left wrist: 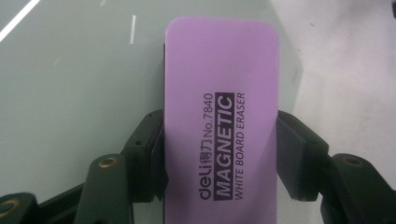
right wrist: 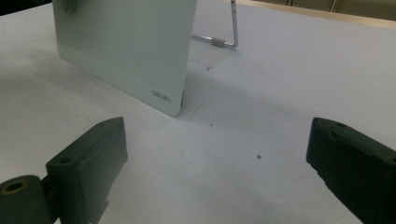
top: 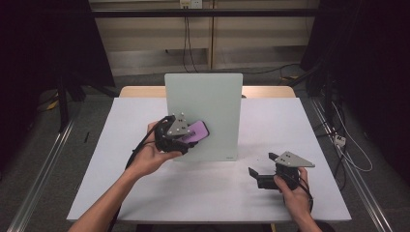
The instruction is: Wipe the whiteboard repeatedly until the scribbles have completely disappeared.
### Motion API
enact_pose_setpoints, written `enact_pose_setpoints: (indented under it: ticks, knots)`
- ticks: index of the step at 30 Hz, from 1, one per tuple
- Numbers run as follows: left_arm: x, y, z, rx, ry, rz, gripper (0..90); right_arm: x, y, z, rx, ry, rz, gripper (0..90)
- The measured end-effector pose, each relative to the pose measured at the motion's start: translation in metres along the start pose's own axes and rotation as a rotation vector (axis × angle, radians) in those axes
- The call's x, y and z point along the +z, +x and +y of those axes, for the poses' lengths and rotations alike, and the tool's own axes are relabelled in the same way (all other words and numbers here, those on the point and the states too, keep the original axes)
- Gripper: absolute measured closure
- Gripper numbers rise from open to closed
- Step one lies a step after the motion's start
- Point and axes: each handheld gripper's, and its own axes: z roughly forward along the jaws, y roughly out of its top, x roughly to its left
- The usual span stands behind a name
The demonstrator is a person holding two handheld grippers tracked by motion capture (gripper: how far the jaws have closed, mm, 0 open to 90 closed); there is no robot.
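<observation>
A small glass whiteboard [top: 208, 111] stands upright on its wire stand in the middle of the white table [top: 125, 188]. My left gripper [top: 186, 137] is shut on a purple magnetic whiteboard eraser [top: 197, 131] and holds it against the board's lower left face. In the left gripper view the eraser [left wrist: 219, 116] sits lengthwise between both pads [left wrist: 292, 158], with the pale board [left wrist: 79, 93] behind it. My right gripper [top: 263, 168] rests on the table at the front right, open, with nothing between its fingers. Its own view shows the board's lower corner [right wrist: 154, 88] ahead.
The board's wire stand [right wrist: 231, 32] reaches back behind the board. A wooden strip [top: 145, 91] runs along the table's far edge. Cables [top: 338, 140] lie on the floor to the right. Dark curtains flank the table.
</observation>
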Motion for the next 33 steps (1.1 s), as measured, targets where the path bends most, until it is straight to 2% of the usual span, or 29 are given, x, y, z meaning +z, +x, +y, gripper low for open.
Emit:
enact_pose_setpoints:
  ticks: [3,10,12,16,20,26,29,33]
  knots:
    - [0.010,-0.009,-0.005,0.015,0.015,-0.021,41.0,-0.001,0.000,0.000,0.003,0.001,0.000,5.5]
    - [0.021,-0.020,-0.012,0.050,0.064,-0.064,40.9,0.000,0.000,0.000,0.002,0.001,0.001,5.5]
    - [0.021,-0.021,-0.012,0.050,0.063,-0.049,41.0,0.000,0.000,0.000,0.001,0.000,-0.001,5.5]
    - [0.009,-0.013,-0.012,0.047,0.064,-0.020,41.0,-0.001,0.000,0.000,0.002,0.001,0.001,5.5]
    - [-0.010,0.002,-0.013,0.004,0.024,0.024,41.0,-0.001,0.000,0.000,0.002,-0.001,-0.002,5.5]
    - [-0.034,0.021,-0.012,-0.037,-0.032,0.088,41.0,0.000,0.000,0.000,0.001,0.001,0.000,5.5]
    - [-0.039,0.024,-0.015,-0.045,-0.031,0.093,41.0,0.000,0.000,0.000,0.002,0.000,-0.002,5.5]
    - [-0.037,0.020,-0.018,-0.022,0.014,0.104,41.0,-0.001,0.000,0.000,0.003,0.001,0.001,5.5]
